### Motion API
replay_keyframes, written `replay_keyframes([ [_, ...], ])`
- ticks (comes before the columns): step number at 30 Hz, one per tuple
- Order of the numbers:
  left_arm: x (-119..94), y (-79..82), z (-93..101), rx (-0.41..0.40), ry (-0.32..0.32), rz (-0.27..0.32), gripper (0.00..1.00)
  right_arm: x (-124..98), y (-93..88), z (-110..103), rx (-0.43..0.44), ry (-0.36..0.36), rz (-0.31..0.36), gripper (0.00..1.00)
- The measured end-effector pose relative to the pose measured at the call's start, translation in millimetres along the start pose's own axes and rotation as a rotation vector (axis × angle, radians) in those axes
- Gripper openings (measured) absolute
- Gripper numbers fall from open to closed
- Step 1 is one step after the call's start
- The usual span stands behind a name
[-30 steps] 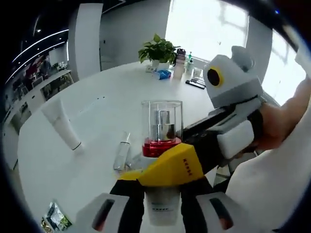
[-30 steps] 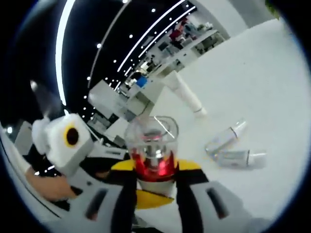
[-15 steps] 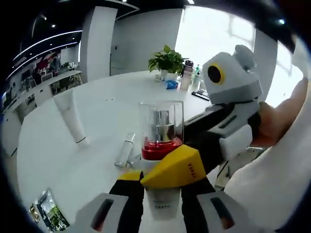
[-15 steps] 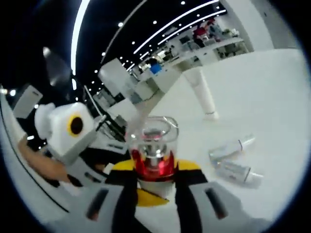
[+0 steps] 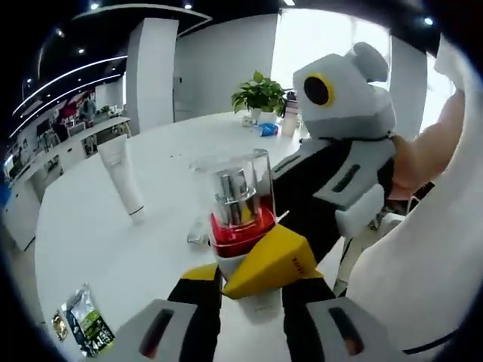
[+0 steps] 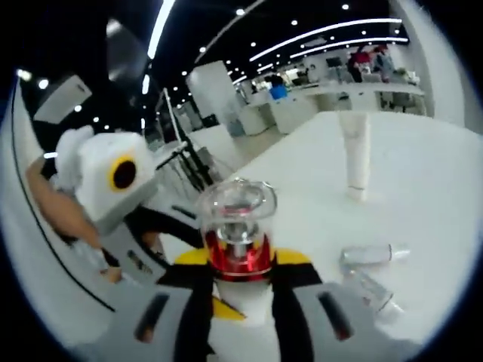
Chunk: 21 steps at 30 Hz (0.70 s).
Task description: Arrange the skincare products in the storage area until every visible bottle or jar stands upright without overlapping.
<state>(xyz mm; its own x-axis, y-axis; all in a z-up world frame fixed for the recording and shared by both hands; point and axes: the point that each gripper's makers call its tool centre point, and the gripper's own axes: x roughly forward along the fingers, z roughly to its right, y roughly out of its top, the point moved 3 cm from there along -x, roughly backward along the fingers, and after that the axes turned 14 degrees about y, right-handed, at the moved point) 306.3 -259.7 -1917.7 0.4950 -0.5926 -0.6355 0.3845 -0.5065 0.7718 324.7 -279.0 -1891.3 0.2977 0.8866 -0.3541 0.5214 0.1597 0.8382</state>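
Above the white table [image 5: 98, 249], I pinch the pump bottle [image 5: 240, 219] with both grippers; I should lower it level.

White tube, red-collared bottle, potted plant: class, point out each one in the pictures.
white tube [image 5: 123, 175], left gripper view, mid body.
red-collared bottle [image 6: 238, 254], right gripper view, red collar.
potted plant [image 5: 259, 92], left gripper view, leaves.

I'm in a big open-plan office/showroom w/ a round white table [image 5: 158, 158], potted plant [image 5: 259, 92] by a bright window [image 5: 332, 34], white column [image 5: 149, 72], LED strip lights [image 6: 332, 38] on a dark ceiling, desks [image 6: 362, 94] in bkgd
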Motion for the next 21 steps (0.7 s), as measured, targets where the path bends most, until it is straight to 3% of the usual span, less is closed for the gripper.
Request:
replay_keyframes([
  [10, -7, -13.2, 3.0, 0.035, 0.016, 0.000, 0.34, 9, -7.4, -9, -0.115, 0.040, -0.087, 0.26],
  [21, -4, -9.0, 9.1, 0.072, -0.023, -0.003, 0.37, 2, -15.5, 1, -0.198, 0.042, -0.165, 0.26],
])
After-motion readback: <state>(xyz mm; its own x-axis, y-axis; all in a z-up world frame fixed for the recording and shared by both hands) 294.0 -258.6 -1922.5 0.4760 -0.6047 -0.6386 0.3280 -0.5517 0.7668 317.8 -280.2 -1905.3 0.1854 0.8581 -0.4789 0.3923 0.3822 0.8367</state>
